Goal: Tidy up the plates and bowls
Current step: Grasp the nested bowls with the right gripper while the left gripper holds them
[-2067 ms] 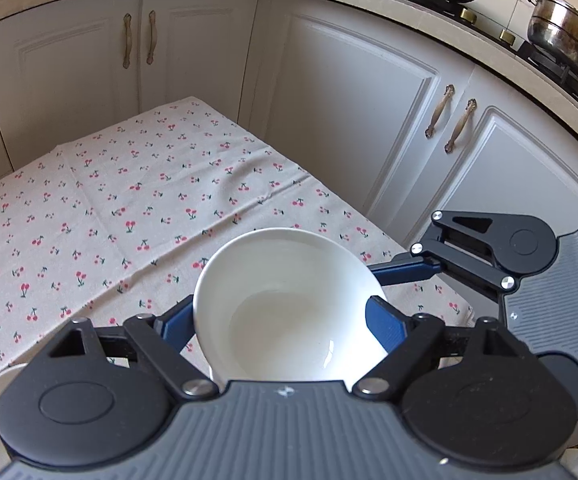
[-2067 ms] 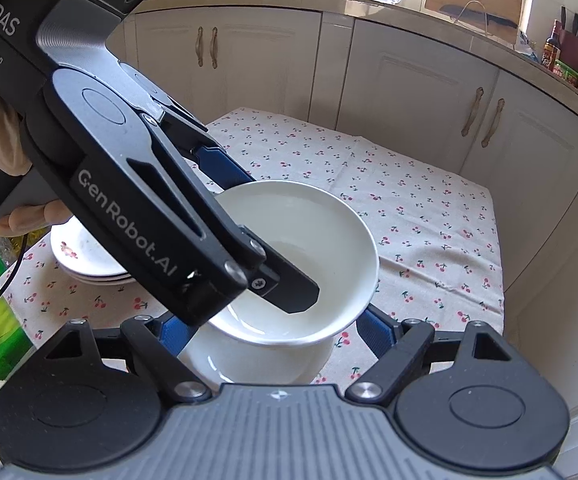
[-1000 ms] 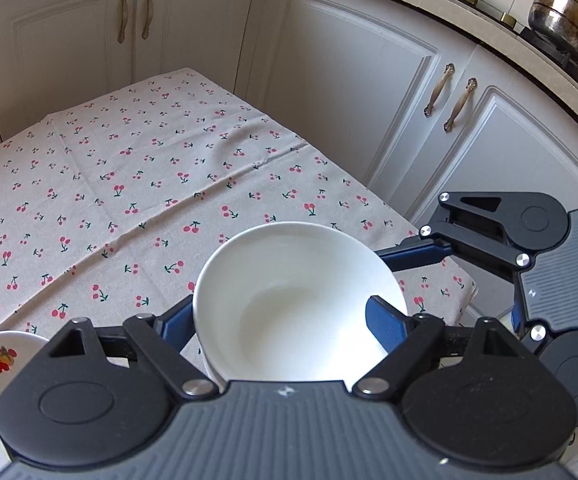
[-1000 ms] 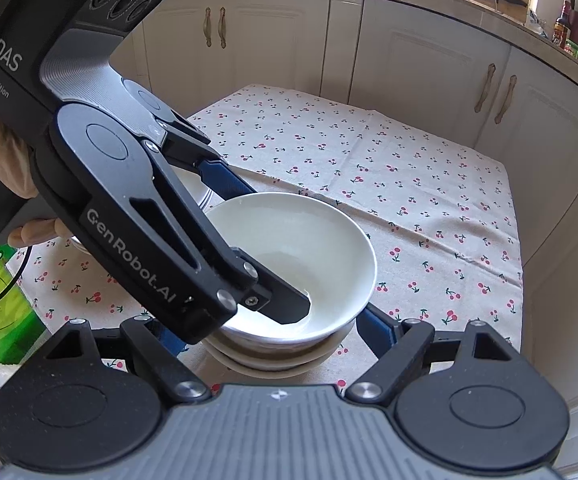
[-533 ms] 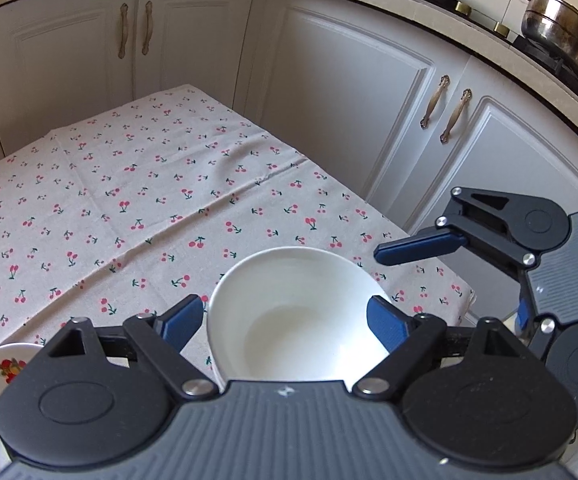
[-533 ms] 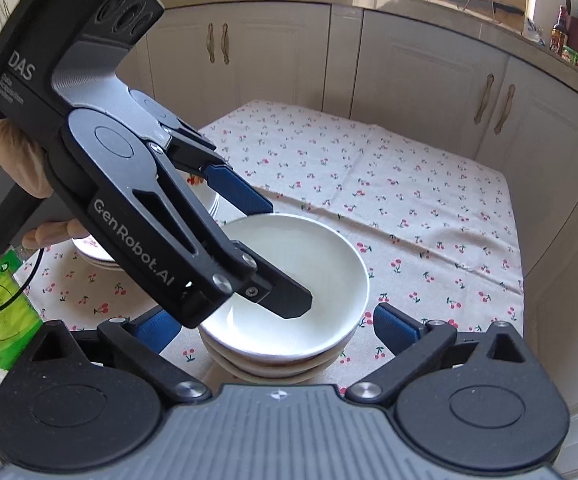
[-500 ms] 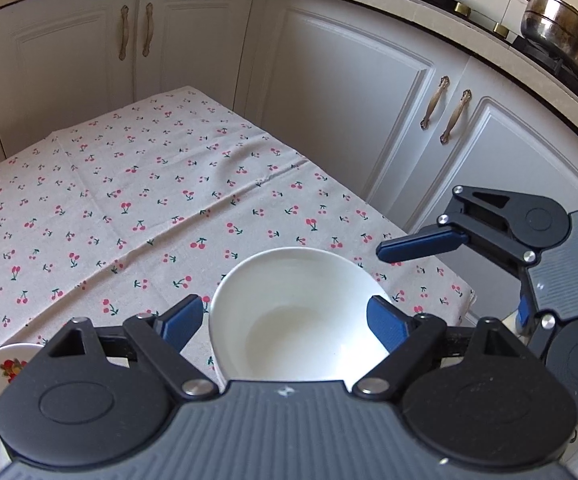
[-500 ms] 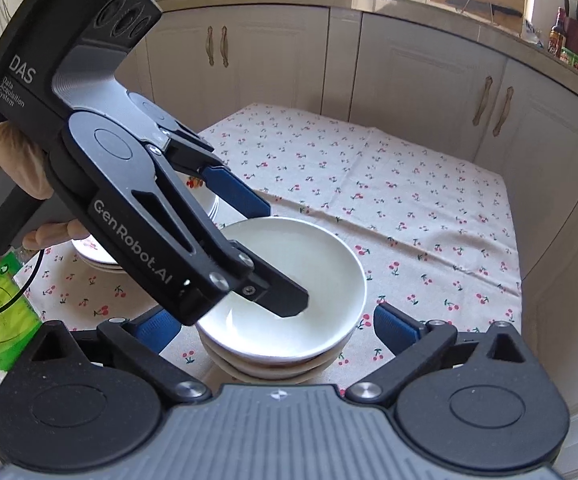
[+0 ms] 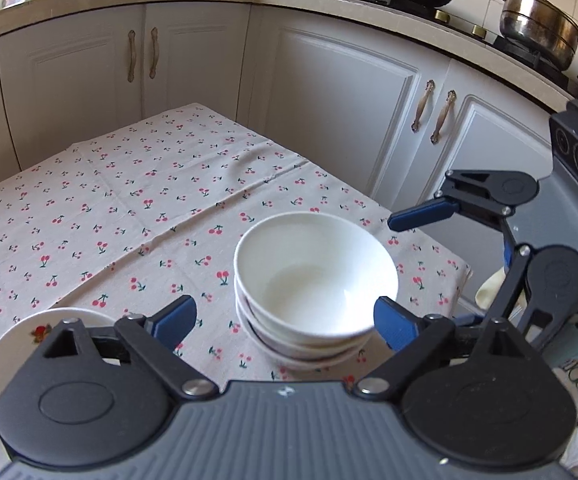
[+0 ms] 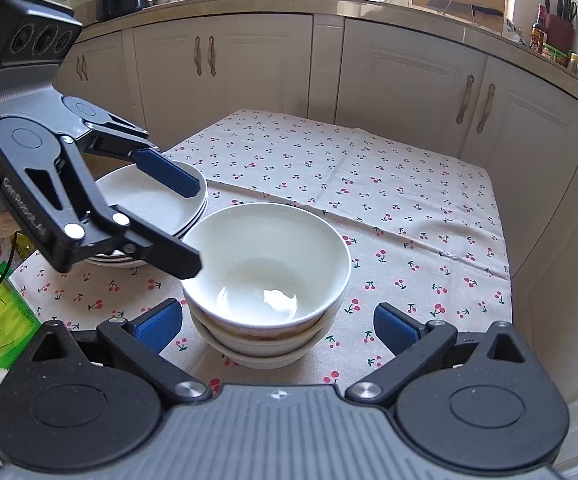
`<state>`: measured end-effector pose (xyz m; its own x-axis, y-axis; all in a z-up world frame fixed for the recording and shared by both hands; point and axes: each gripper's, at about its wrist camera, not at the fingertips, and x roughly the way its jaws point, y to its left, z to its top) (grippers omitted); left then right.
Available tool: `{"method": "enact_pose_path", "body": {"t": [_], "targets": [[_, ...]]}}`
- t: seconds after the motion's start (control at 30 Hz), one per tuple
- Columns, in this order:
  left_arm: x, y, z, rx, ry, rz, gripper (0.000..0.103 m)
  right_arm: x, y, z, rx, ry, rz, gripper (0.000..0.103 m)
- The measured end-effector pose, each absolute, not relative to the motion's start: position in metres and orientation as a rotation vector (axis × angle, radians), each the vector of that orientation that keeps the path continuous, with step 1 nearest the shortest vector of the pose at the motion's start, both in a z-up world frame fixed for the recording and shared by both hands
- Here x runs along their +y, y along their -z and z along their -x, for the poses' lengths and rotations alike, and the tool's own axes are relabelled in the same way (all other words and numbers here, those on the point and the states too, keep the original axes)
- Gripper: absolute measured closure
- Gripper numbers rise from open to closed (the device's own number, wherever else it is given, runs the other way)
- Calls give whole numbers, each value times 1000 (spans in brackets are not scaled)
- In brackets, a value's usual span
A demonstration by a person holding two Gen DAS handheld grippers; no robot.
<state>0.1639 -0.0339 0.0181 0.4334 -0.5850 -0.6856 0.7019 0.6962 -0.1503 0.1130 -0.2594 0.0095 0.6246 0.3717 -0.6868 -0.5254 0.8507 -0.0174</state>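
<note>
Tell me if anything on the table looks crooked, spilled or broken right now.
Nothing stands out. The bowl stack sits nested and level on the cherry tablecloth, the plate stack beside it looks even, and no chips or spills show. The cloth only has a few soft creases.

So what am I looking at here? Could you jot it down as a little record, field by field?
place: kitchen table with a cherry-print cloth, white cabinets behind
bowls: stack of white bowls, nested, upright
plates: stack of plates beside the bowls, apart from them
left gripper: jaws opening, either side of the top bowl, not pressing it
right gripper: open wide, the bowl stack between its fingers, untouched
held: nothing
</note>
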Motion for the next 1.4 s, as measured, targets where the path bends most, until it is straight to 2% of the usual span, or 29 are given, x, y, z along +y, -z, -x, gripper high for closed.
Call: {"method": "enact_pose_path", "body": {"t": [0.63,1.03,1.4], "targets": [[-57,31,-173,836,922,-441,8,-255,40,-141,829,-641,371,0],[-68,46,-189,851,1029,-526,8,-250,48,-162,852,-752,481,1],[-69,45,-197,830,1112,-548,13,-245,41,-160,834,-823,544,5]]}}
